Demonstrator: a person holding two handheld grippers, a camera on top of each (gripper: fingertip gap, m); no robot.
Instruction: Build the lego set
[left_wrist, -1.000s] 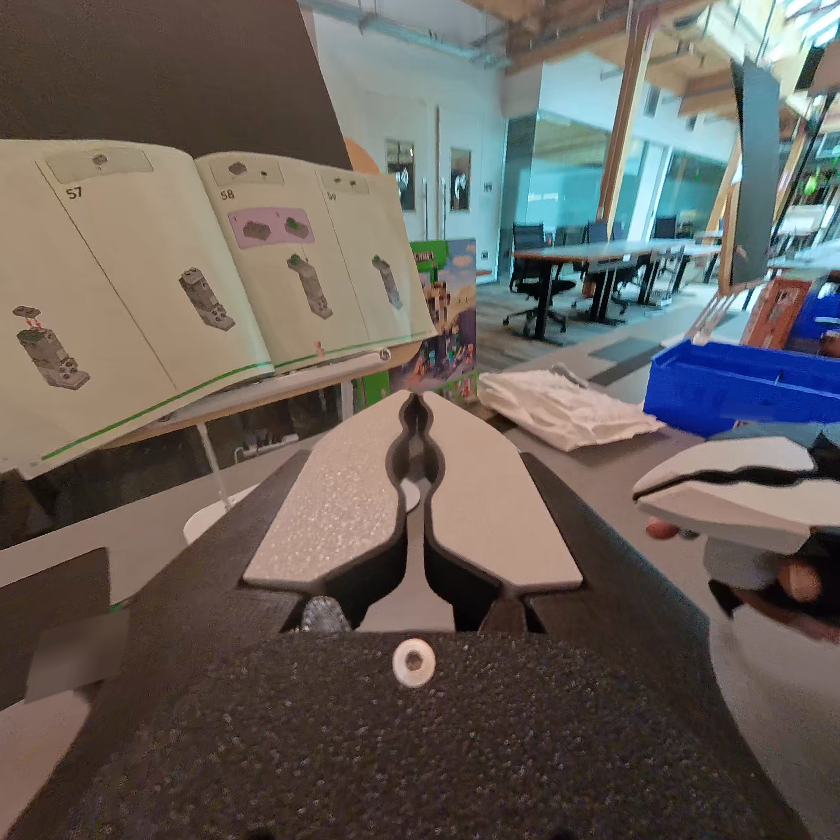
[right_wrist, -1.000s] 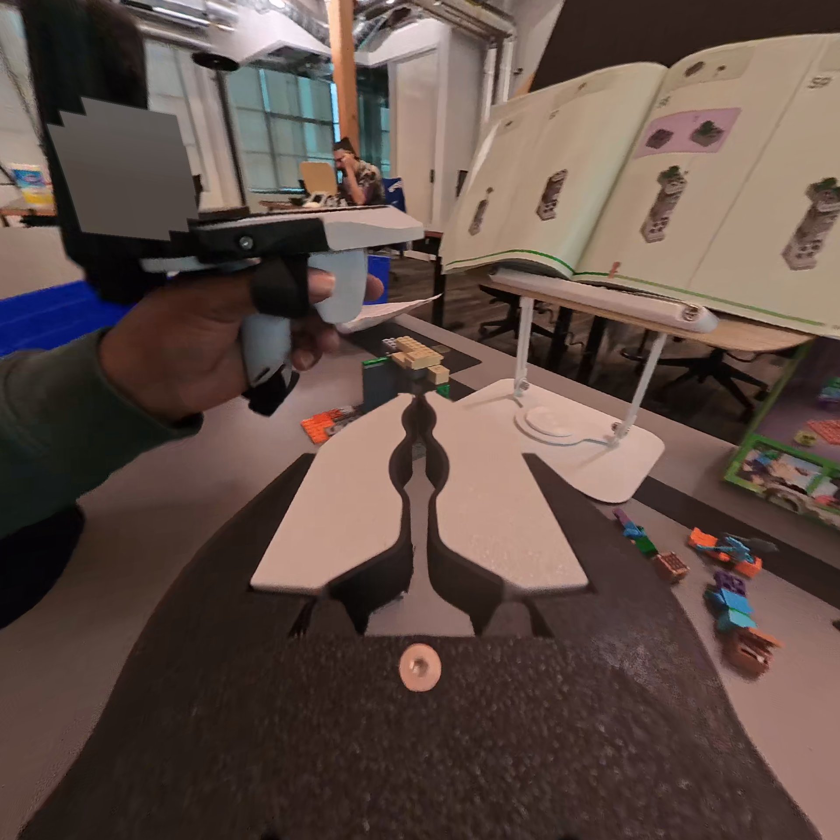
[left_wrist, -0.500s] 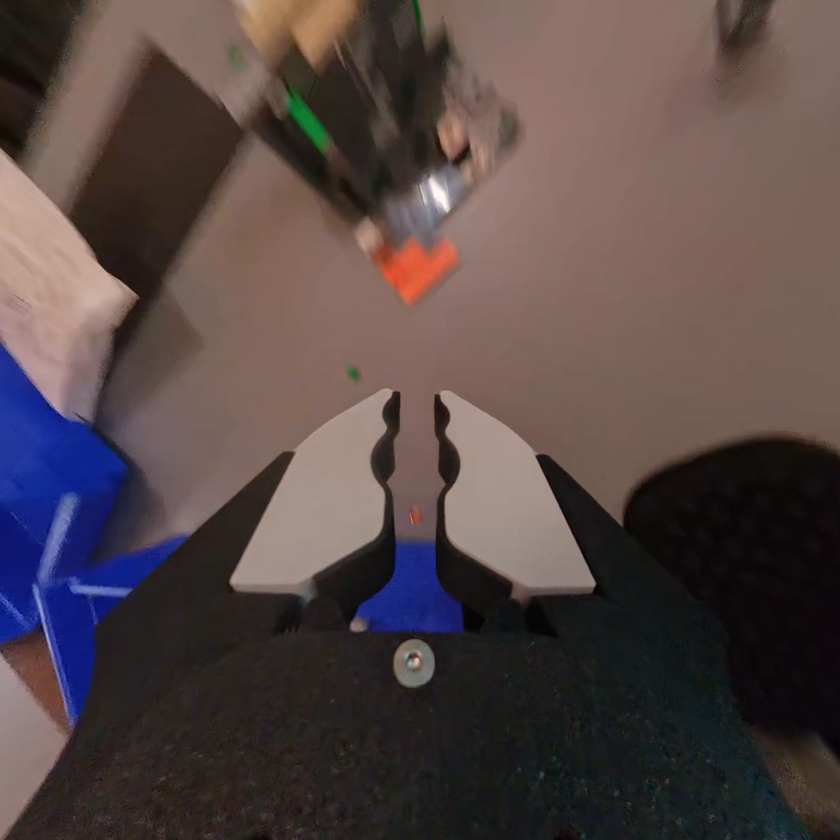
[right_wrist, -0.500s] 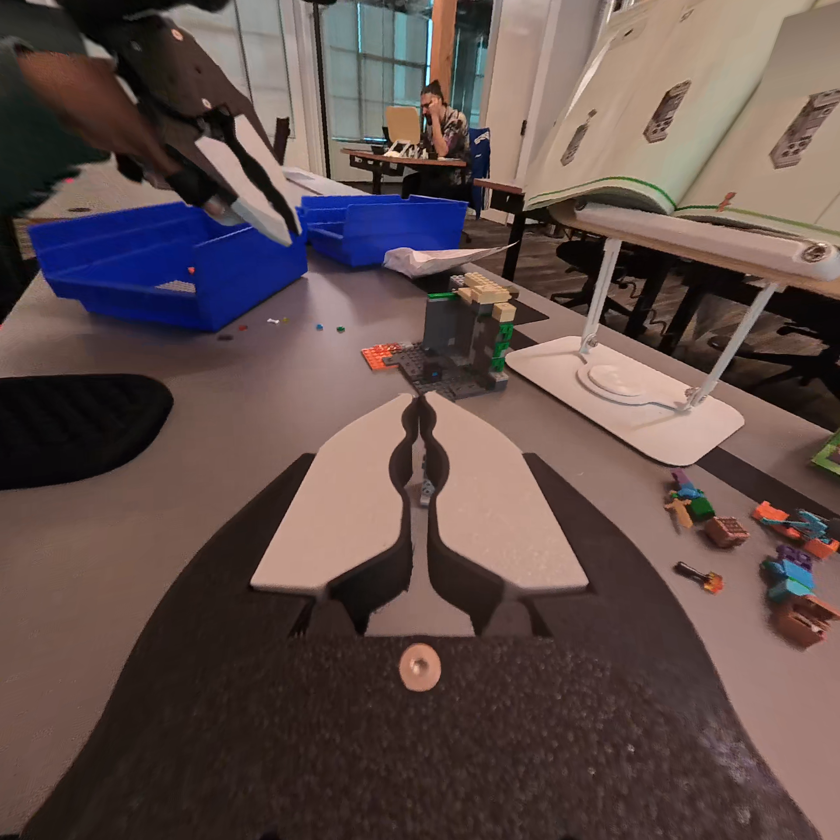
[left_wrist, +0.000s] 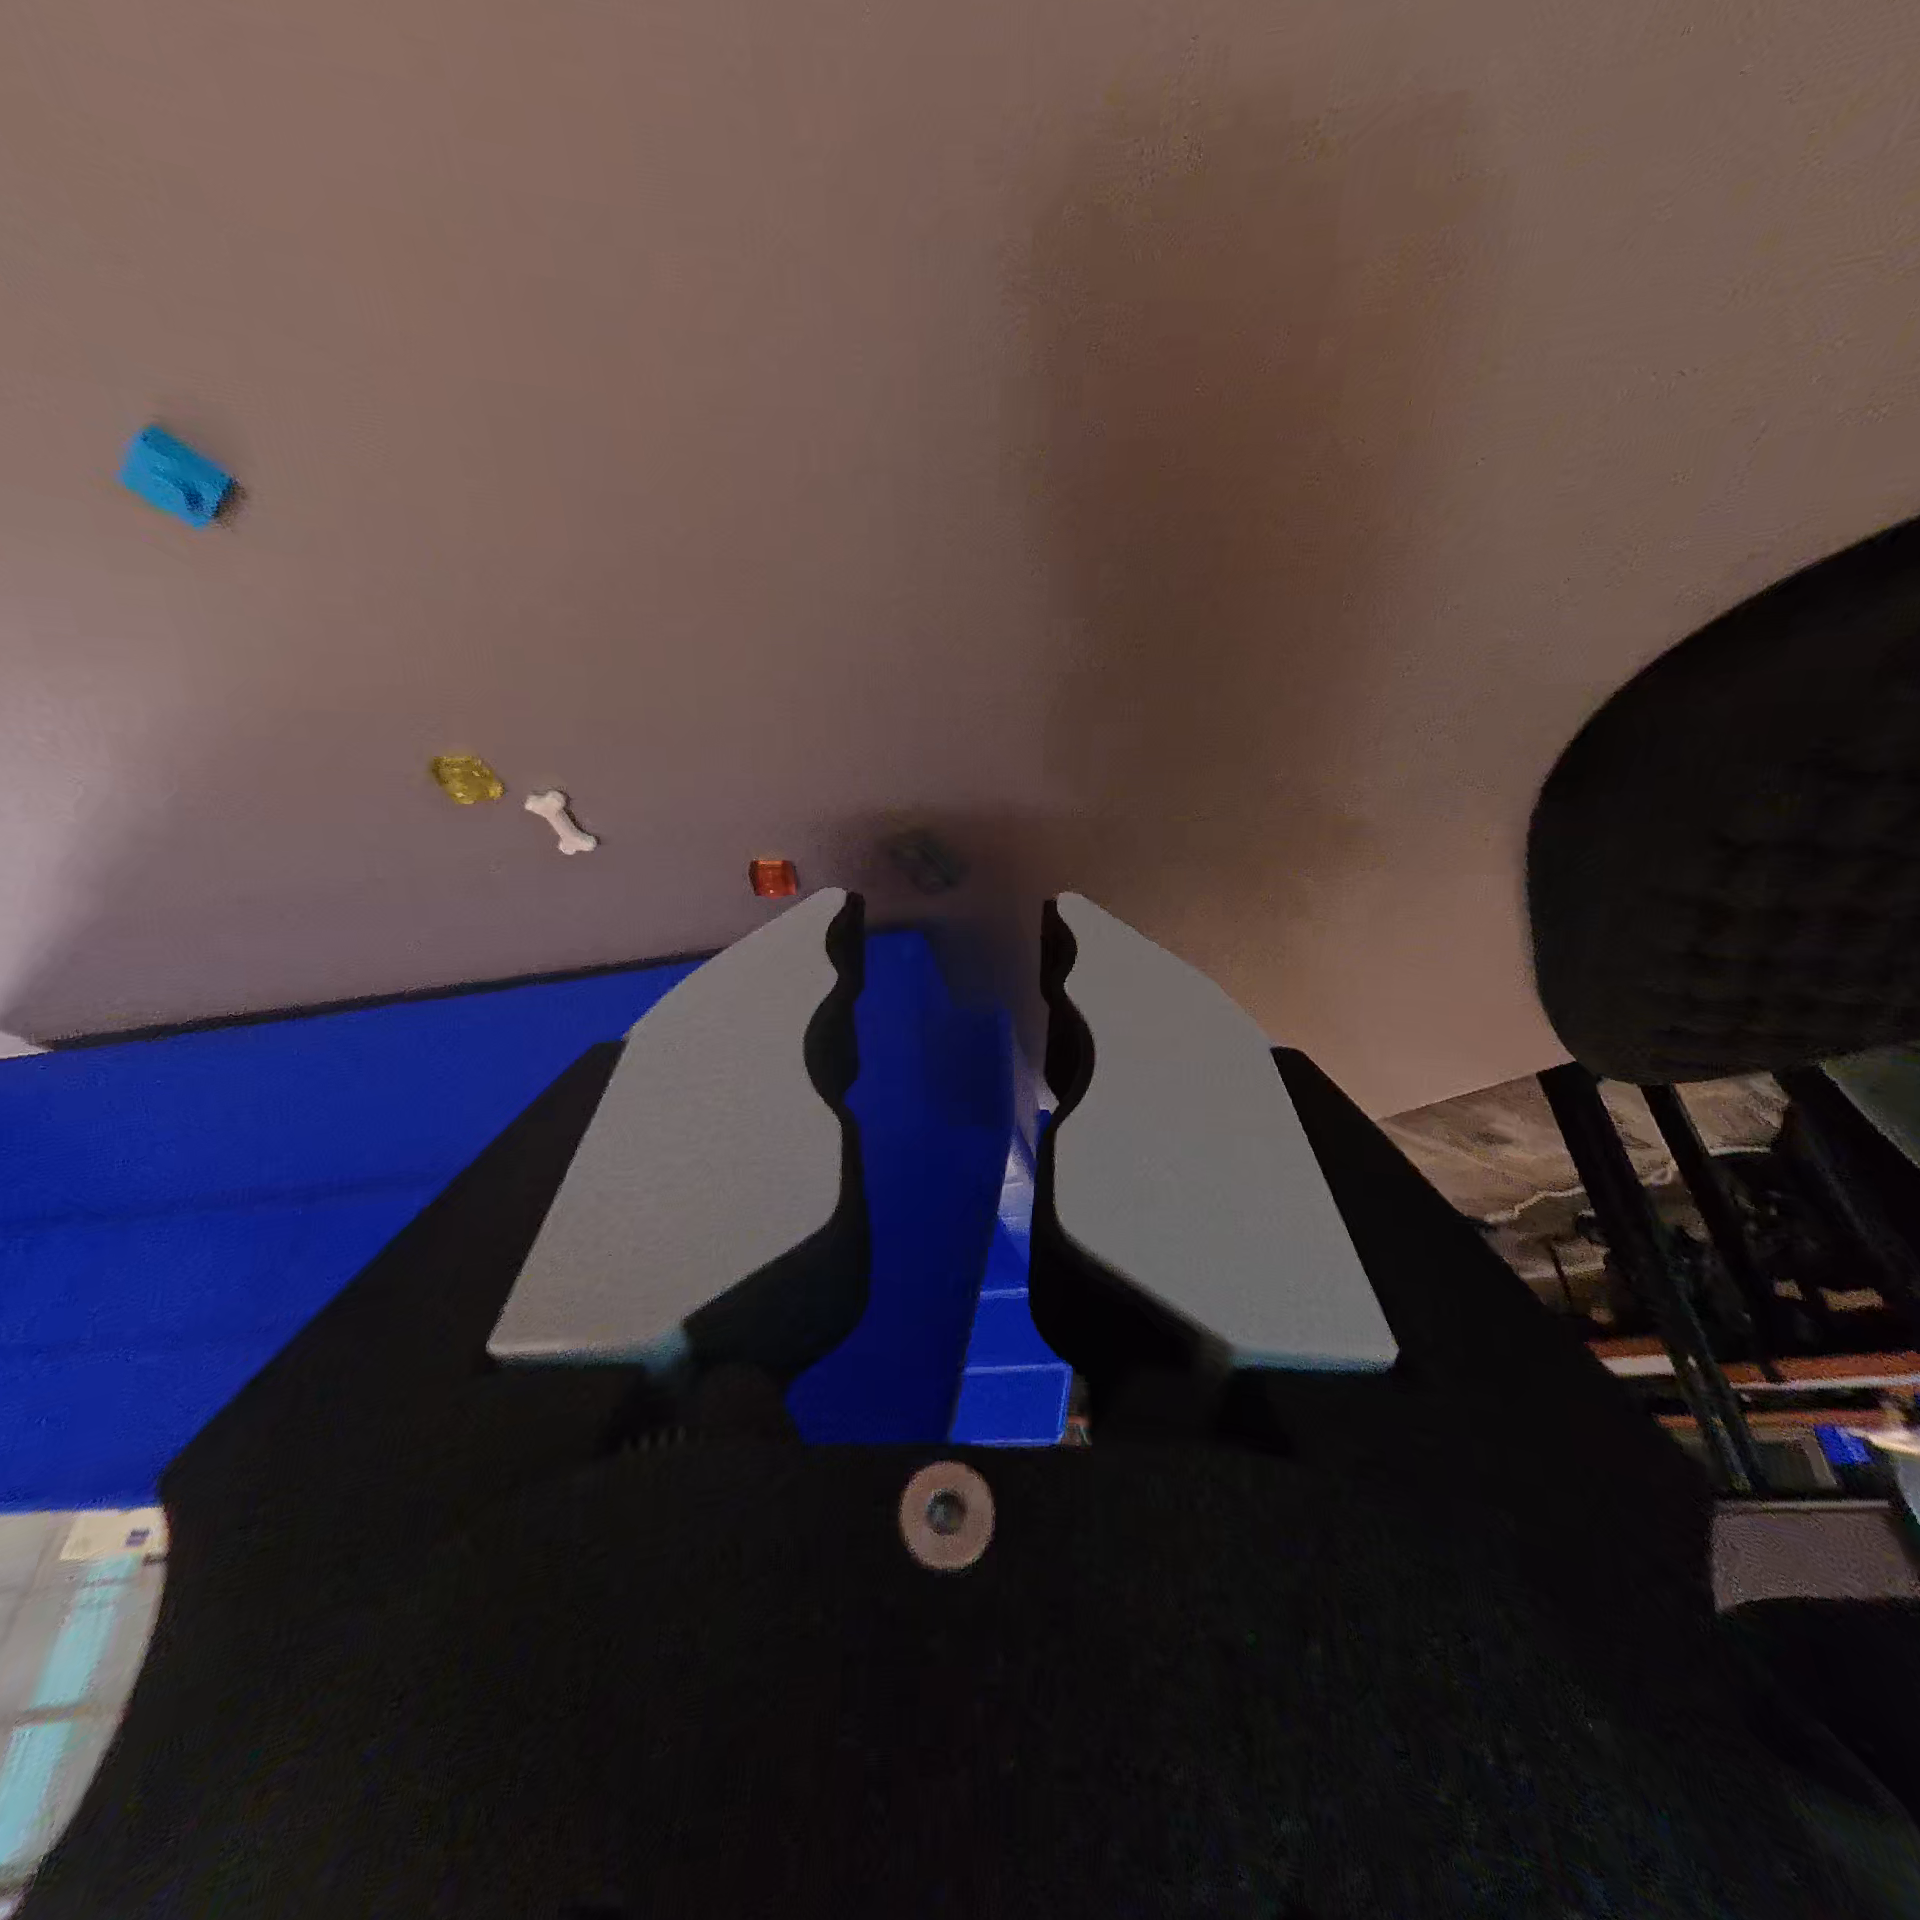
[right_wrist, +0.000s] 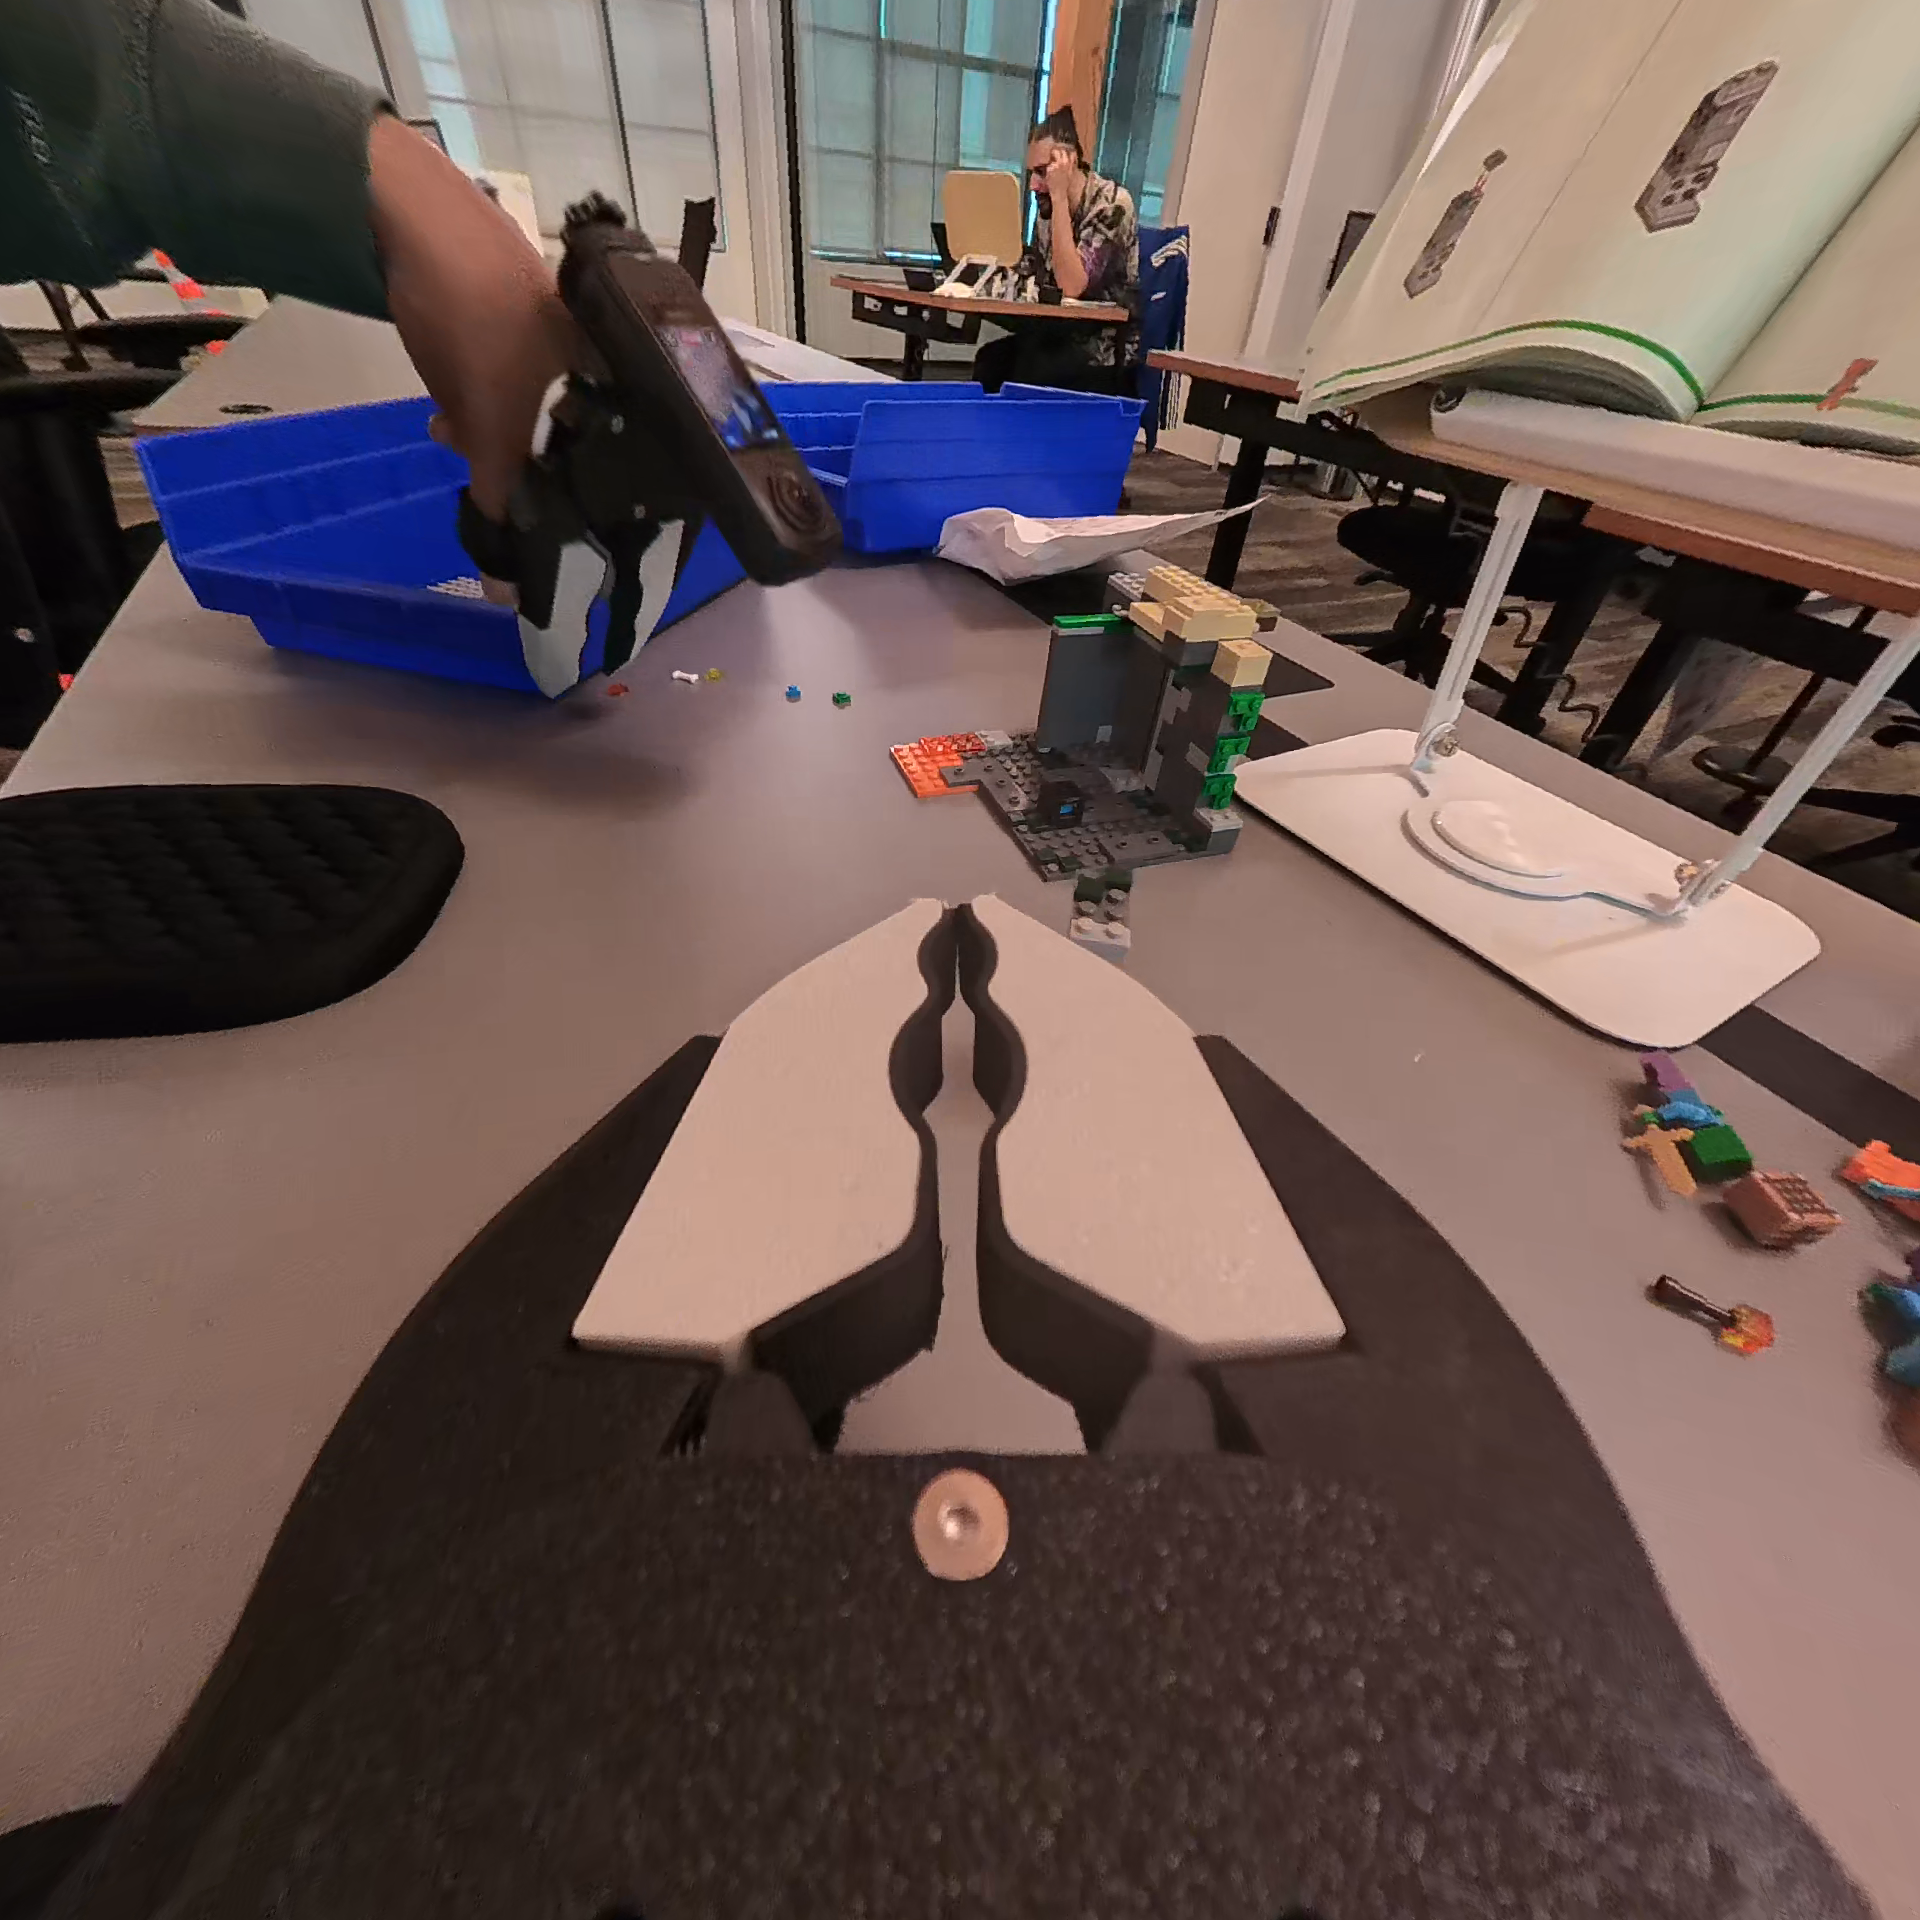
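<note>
The partly built lego model (right_wrist: 1132, 748), grey with tan top, green side bricks and an orange plate, stands mid-table. A small grey and green brick stack (right_wrist: 1103, 914) lies just right of my right gripper (right_wrist: 958, 909), which is shut and empty, low over the table. My left gripper (left_wrist: 948, 902) is open and points down at the table beside the blue bin (left_wrist: 312, 1143). A dark grey piece (left_wrist: 925, 860) lies just past its fingertips, with a red stud (left_wrist: 773, 878) to the left. The left gripper (right_wrist: 587, 665) also shows in the right wrist view, held in a hand.
A white bone (left_wrist: 561, 821), a yellow piece (left_wrist: 465, 779) and a blue brick (left_wrist: 177, 478) lie loose. Two blue bins (right_wrist: 343, 561) stand at the back left. A black pad (right_wrist: 187, 904) lies left. The book stand's white base (right_wrist: 1507, 883) and loose figure parts (right_wrist: 1714, 1153) sit right. The tips of one gripper are about 35 cm away from the tips of the other.
My left gripper swung from facing the instruction book down to the table by the blue bin and opened. My right gripper stayed shut while its view shifted along the table.
</note>
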